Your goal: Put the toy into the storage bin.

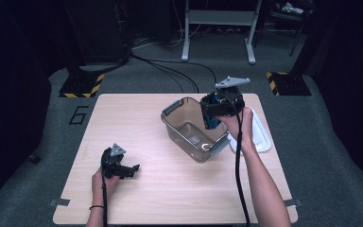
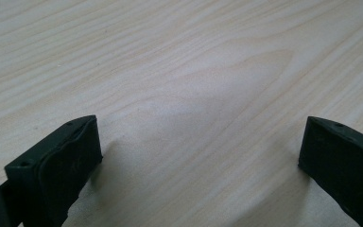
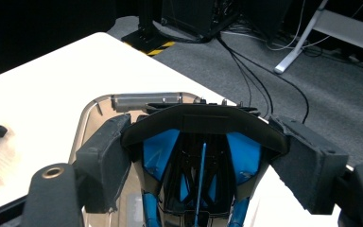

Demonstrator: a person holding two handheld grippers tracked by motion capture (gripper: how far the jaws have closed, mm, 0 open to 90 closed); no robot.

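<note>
Right gripper (image 1: 211, 115) raised, clamping black-and-blue object (image 3: 196, 165) over clear container (image 1: 189, 130); left gripper (image 1: 131, 169) resting released on counter (image 1: 160, 189)

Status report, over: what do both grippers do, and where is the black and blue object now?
Right gripper shut on black and blue object, above the clear bin. Left gripper open, idle, low over the table. White lid beside bin, not obstructing.

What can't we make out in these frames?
- Black-and-blue object in the right gripper: type unclear; right gripper view cuts off its lower part.
- Clear container floor: high view too small to show contents.
- White lid: partly behind the right hand in the high view.
</note>
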